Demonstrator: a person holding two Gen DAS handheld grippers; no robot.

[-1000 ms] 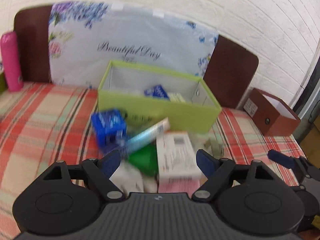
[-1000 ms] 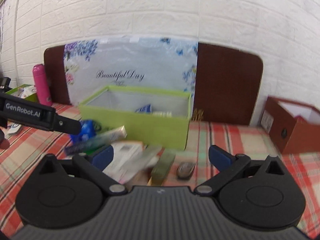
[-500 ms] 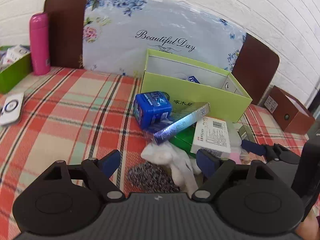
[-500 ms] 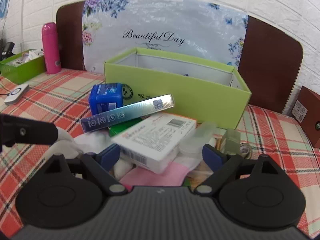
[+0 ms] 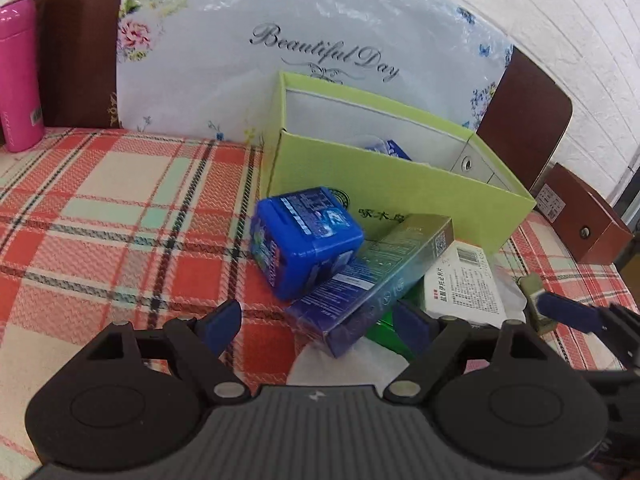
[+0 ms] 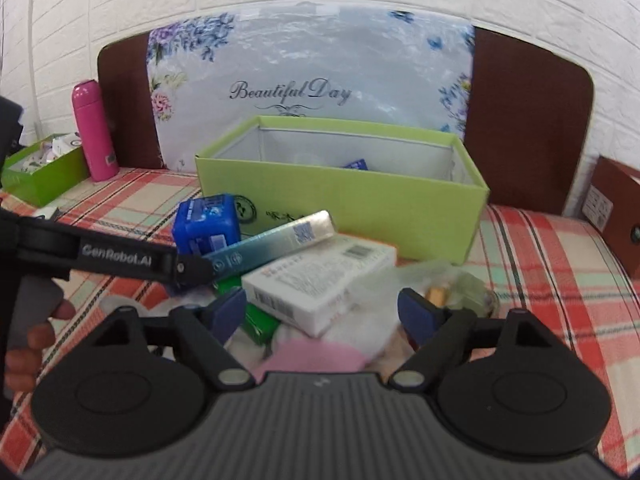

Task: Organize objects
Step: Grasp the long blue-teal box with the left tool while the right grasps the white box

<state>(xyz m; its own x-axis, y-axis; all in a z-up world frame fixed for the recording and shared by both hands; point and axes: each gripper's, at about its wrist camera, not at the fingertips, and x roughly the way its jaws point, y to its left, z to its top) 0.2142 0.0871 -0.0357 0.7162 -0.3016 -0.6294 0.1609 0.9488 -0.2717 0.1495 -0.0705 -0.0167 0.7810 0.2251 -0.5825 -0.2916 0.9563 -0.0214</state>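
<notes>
**Left wrist view: pile of boxes in front of the green carton, both tools spread wide**

Left wrist view has the left gripper [image 5: 318, 322] with its blue-tipped jaws spread, nothing pinched. The near end of a long glossy toothpaste carton [image 5: 372, 284] sits between them, untouched. That carton leans on a rounded blue plastic cube tub [image 5: 306, 240], shiny with a printed label. Beside it lies a flat white cardboard medicine box [image 5: 464, 284], matte, with a barcode. All of it is heaped on a red plaid woven tablecloth [image 5: 120, 216], right in front of the open lime-green cardboard box [image 5: 400, 184].

The right wrist view shows stuff the left one doesn't: the right gripper [image 6: 320, 312] has just been opening and holds nothing, a soft pink cloth [image 6: 316, 354] lies low between its jaws, and crinkly clear plastic [image 6: 436, 276] sits right of the white box. It also catches a smaller green tray [image 6: 44, 178] far left near the smooth pink bottle [image 6: 94, 130], plus fingers [image 6: 36, 336] gripping the left tool's handle.
</notes>
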